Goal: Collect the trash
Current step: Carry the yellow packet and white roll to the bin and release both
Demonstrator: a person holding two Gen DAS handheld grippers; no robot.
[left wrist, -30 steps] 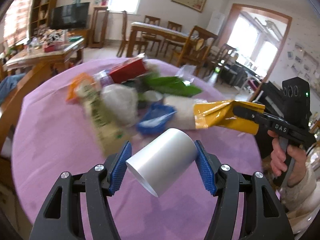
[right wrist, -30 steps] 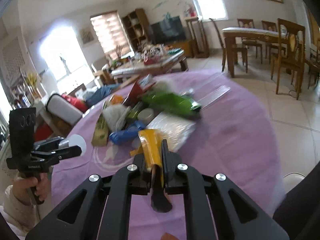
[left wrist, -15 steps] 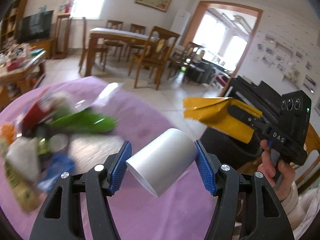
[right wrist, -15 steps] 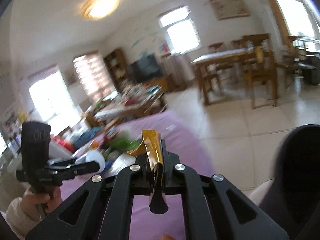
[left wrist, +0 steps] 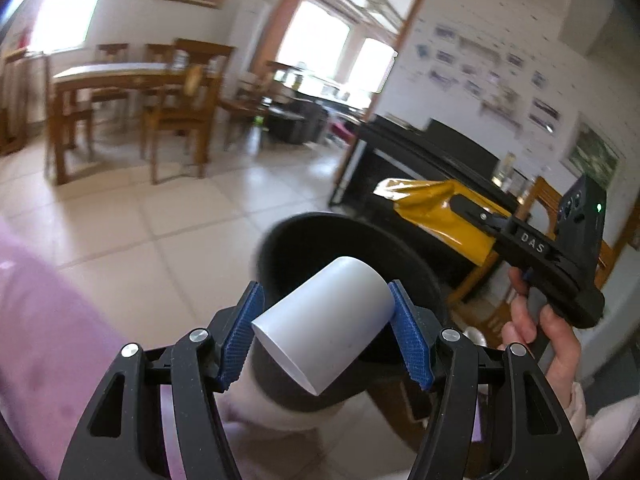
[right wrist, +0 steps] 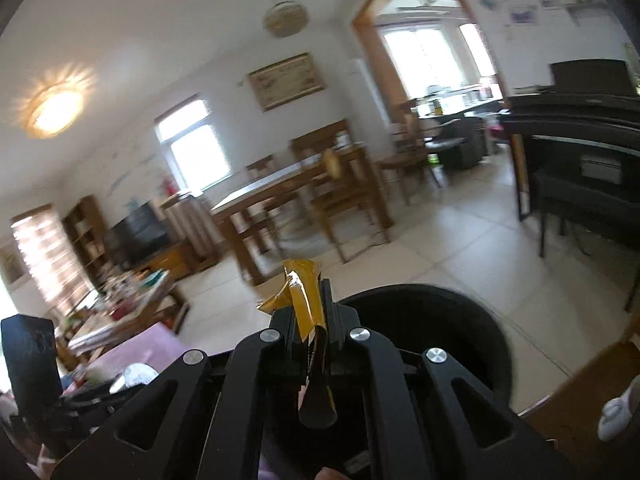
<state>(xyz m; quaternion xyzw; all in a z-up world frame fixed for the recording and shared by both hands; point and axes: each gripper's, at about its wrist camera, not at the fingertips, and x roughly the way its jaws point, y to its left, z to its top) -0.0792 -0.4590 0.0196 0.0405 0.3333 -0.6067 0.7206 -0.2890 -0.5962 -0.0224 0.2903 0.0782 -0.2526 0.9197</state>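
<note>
The white cup (left wrist: pixel 326 322) sits right between the two blue pads (left wrist: pixel 242 340) of the left gripper (left wrist: pixel 325 336). It lies tipped on its side, with its flat closed end toward the camera and low on the left. Both pads press on its sides, so the jaws are squeezing the cup and holding it up in the air. Just behind and under the cup is the round black bin (left wrist: pixel 320 236). Its dark open mouth shows past the cup.

The yellow wrapper (right wrist: pixel 306 300) is pinched in the right gripper (right wrist: pixel 310 320). Those jaws are pressed tight together on it. One end of the shiny wrapper sticks up past the tips, and a dark end hangs down toward the camera. In the left camera's view the same wrapper (left wrist: pixel 436 208) is up and to the right of the bin, with a person's hand (left wrist: pixel 540 336) holding the black handle. In the right camera's view the bin (right wrist: pixel 424 320) is just beyond the jaws and a bit to the right.

A corner of the purple tablecloth (left wrist: pixel 44 320) shows at the left. The floor (left wrist: pixel 140 216) is pale tile, and a wooden table with chairs (left wrist: pixel 132 92) stands far back.
</note>
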